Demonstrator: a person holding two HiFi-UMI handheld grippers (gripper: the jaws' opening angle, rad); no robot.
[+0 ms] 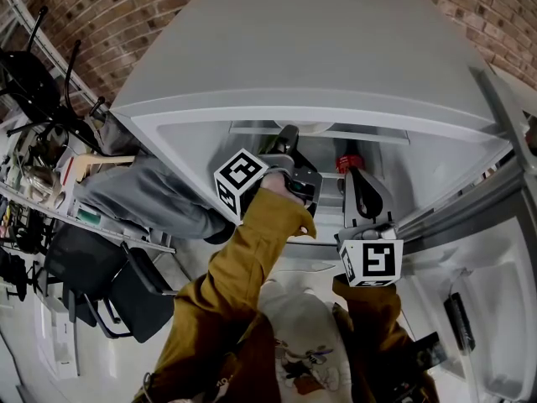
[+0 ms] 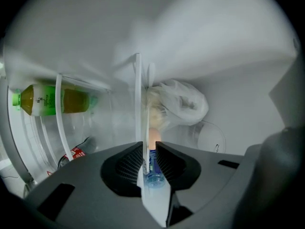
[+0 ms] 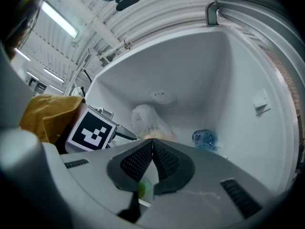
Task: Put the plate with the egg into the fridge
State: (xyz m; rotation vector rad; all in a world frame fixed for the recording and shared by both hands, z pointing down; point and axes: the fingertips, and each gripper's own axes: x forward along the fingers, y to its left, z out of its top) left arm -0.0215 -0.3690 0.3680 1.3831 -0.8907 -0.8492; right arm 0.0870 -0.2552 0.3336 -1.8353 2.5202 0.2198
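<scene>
Both jaws of the left hand-held gripper (image 2: pixel 150 146) stand apart, released around the rim of the clear glass plate (image 2: pixel 138 92) carrying the pale egg (image 2: pixel 153 137) inside the white fridge (image 1: pixel 336 65); the right hand-held gripper (image 3: pixel 152 142) is clenched, empty.

In the fridge (image 1: pixel 319 65) there are one plate (image 2: pixel 138 94), one egg (image 2: pixel 153 137), one white plastic bag (image 2: pixel 183 101) and three bottles: a green-capped bottle (image 2: pixel 47 100) far left, a red-labelled bottle (image 2: pixel 74 152) near left, and a clear bottle (image 3: pixel 205 139) right. Two grippers show: the left gripper (image 2: pixel 150 144) and the right gripper (image 3: pixel 152 142).
</scene>
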